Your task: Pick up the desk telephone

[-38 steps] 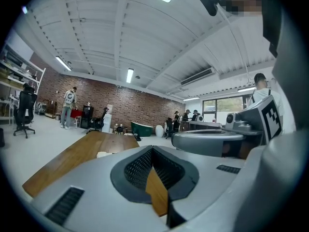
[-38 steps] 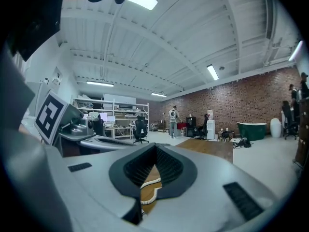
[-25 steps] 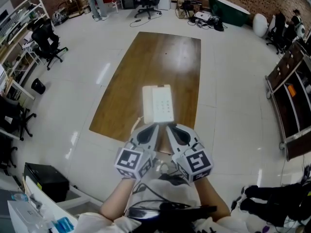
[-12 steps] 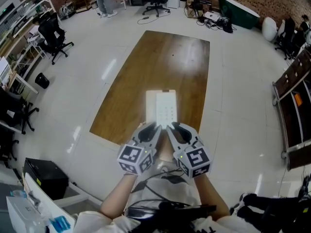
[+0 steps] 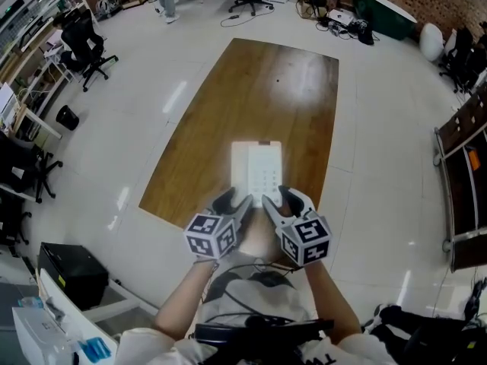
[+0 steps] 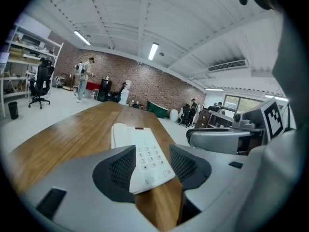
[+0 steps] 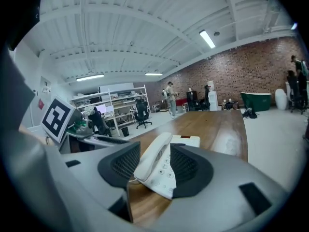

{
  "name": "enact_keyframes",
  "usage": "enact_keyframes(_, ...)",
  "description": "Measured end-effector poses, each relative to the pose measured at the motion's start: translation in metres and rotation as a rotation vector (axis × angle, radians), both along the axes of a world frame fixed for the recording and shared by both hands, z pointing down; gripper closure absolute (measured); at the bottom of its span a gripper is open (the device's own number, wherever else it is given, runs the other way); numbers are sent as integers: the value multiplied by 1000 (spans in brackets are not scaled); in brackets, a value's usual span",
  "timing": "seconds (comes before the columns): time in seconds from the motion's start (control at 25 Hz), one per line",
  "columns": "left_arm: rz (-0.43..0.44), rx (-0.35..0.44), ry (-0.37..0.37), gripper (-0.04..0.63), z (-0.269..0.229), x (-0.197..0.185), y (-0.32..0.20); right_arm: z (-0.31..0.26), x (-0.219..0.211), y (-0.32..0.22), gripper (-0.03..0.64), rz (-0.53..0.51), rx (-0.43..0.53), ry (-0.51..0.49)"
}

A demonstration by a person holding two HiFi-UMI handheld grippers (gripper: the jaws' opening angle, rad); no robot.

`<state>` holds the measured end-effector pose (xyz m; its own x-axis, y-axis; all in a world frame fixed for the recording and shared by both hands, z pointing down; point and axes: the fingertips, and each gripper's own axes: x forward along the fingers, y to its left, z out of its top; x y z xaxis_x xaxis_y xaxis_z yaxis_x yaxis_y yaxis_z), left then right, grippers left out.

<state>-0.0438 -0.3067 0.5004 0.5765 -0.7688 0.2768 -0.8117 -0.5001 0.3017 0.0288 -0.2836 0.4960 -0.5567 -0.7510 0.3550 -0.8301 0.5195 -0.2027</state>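
Note:
A white desk telephone (image 5: 256,169) lies flat on the brown wooden table (image 5: 251,82), close to its near edge, handset on the left side. My left gripper (image 5: 233,202) and right gripper (image 5: 280,199) sit side by side at the phone's near end. In the left gripper view the phone's keypad corner (image 6: 147,158) lies between the jaws of the left gripper (image 6: 150,167), which are opening. In the right gripper view the handset (image 7: 153,154) and keypad lie between the jaws of the right gripper (image 7: 155,167), also opening. No pad clearly presses on the phone.
Pale floor surrounds the table. Black office chairs (image 5: 80,48) and shelving (image 5: 23,21) stand at the left, a black box (image 5: 72,284) at the lower left, a dark cabinet (image 5: 464,166) at the right. A person (image 6: 83,79) stands far beyond the table.
Both grippers have come down toward the table with the phone at their tips. The phone now rests on the wood, and both pairs of jaws have spread apart.

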Motion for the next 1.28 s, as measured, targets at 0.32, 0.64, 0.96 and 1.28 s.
enact_keyframes(0.32,-12,-165,-21,278,61,-12,-40,53,13,-36,344,16,-143,-11)
enact_keyframes(0.64,6,-266,-27,222,90,-8,-56,90,18,-52,287,18,-271,-33)
enact_keyframes(0.96,20,-357,-45,213,115,-5,-68,134,19,-69,287,40,-424,-45)
enact_keyframes(1.28,63,-437,-88,210,125,5,-73,148,6,-74,284,10,-528,-78)
